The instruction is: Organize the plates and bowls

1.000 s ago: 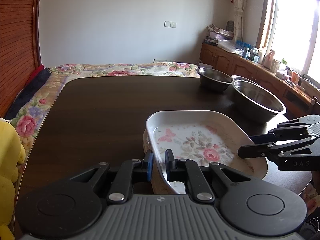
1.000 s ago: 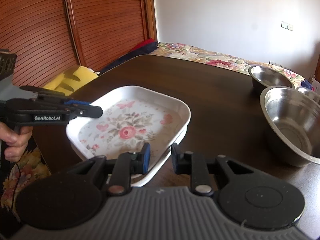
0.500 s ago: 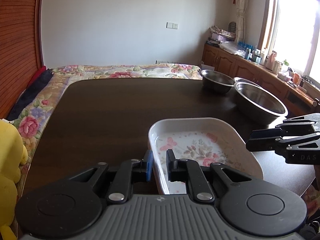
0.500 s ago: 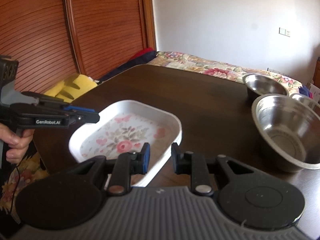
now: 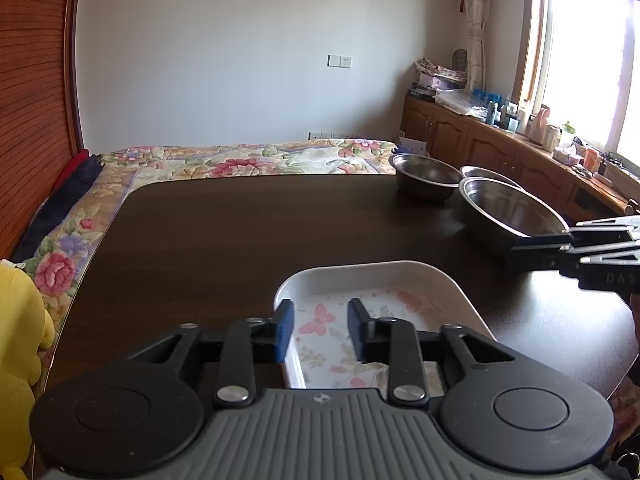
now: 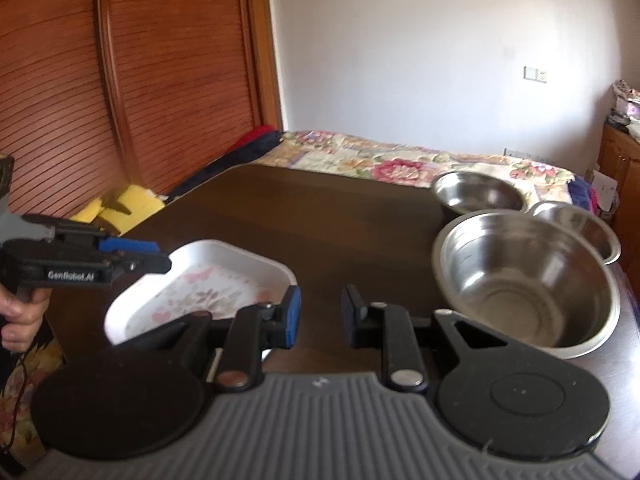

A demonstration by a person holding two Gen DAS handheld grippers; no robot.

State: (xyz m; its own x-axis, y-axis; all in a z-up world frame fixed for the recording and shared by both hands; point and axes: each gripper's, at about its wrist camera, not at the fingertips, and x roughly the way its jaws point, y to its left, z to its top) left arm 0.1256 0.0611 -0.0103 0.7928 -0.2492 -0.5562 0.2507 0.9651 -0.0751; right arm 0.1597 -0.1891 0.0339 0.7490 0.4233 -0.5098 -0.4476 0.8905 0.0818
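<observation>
The left tool (image 5: 320, 330) is spread, its blue-padded fingers (image 5: 285, 330) hanging over the near left corner of the floral dish (image 5: 380, 276); the corner's rim shows between them, but whether either pad touches it cannot be told. The dish lies flat on the dark worktop (image 5: 240, 232), close to the near edge. The right tool (image 6: 318, 316) is also spread and holds nothing, out over bare worktop between the dish (image 6: 208, 280) on the left and the big steel bowl (image 6: 524, 280) on the right. In the left view that tool (image 5: 520, 254) comes in from the right edge, just in front of the big bowl (image 5: 508, 210). Two smaller steel bowls stand farther back: one (image 6: 476, 194) toward the far edge, one (image 6: 580, 228) partly behind the big bowl. A hand (image 6: 20, 316) grips the left tool's handle at the left edge of the right view. Beyond the worktop lies a bed (image 5: 240, 160) with a flowered cover.
</observation>
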